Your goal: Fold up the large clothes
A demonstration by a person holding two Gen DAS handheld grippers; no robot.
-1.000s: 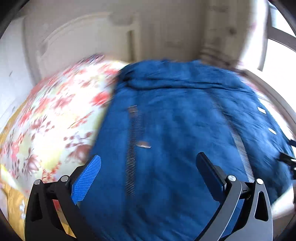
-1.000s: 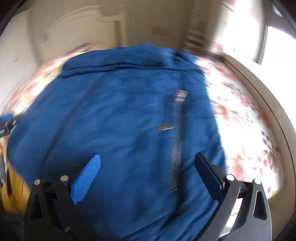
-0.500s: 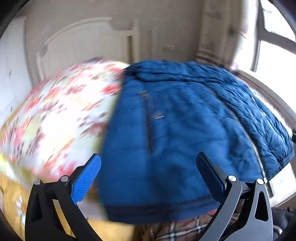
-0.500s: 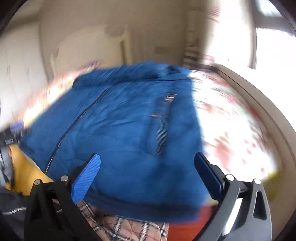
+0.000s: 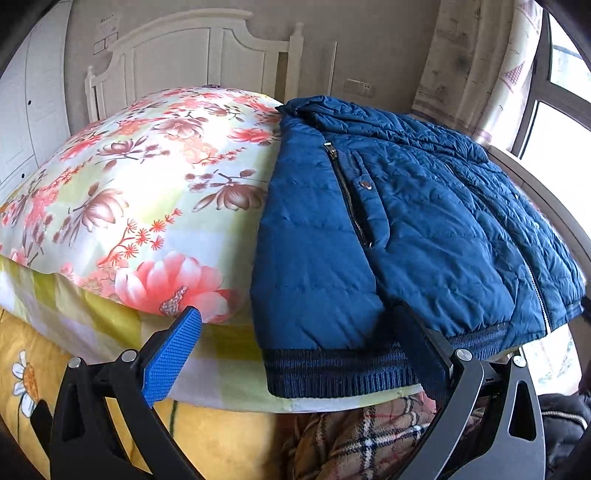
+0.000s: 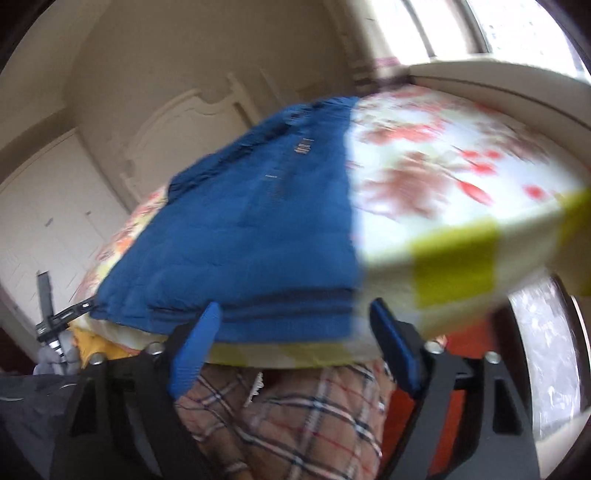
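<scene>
No text, label, brand, number or sign can be read in either view. A pale paper or plate (image 5: pixel 107 31) on the wall above the headboard (image 5: pixel 192 55) carries marks too small to make out. The blue jacket (image 5: pixel 388 229) shows only a zip and snap buttons, with no legible logo; in the right wrist view everything is blurred.

The right gripper (image 6: pixel 295 347), jaws closing, seems to bracket the blurred blue jacket's (image 6: pixel 251 236) hem on the floral bedspread (image 6: pixel 443 177).
</scene>
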